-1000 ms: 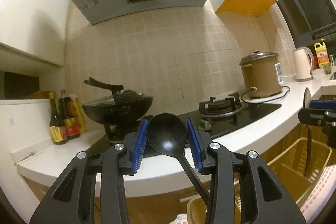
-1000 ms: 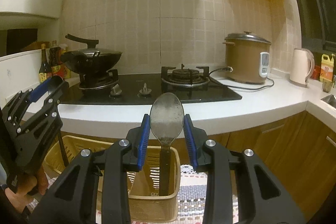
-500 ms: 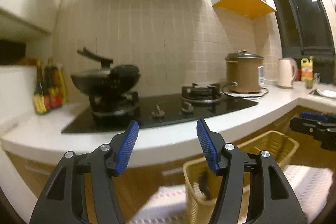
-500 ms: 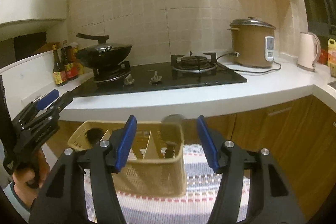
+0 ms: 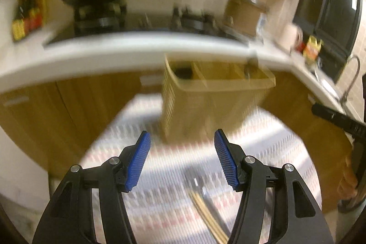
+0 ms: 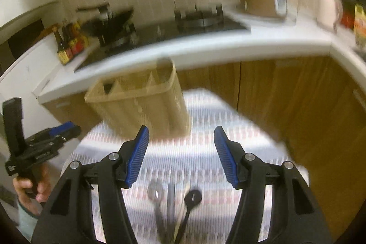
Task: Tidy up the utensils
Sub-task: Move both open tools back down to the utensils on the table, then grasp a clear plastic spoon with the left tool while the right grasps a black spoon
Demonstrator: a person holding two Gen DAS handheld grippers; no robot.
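Below both sets of jaws, loose utensils wait on the mat.

Our left gripper (image 5: 181, 158) and right gripper (image 6: 180, 156) stand apart, empty. Spoons (image 6: 156, 193) and chopsticks (image 5: 207, 216) lie beneath; the basket (image 6: 141, 104) stands ahead, a dark spoon already inside. We judge them light, stiff, slippery: better pinched mid-handle, squarely across.

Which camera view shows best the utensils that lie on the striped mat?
The right wrist view. Between the open jaws of the right gripper it shows several utensils on the mat, blurred but with separate heads and handles. The left wrist view shows only what looks like chopsticks at its lower edge.
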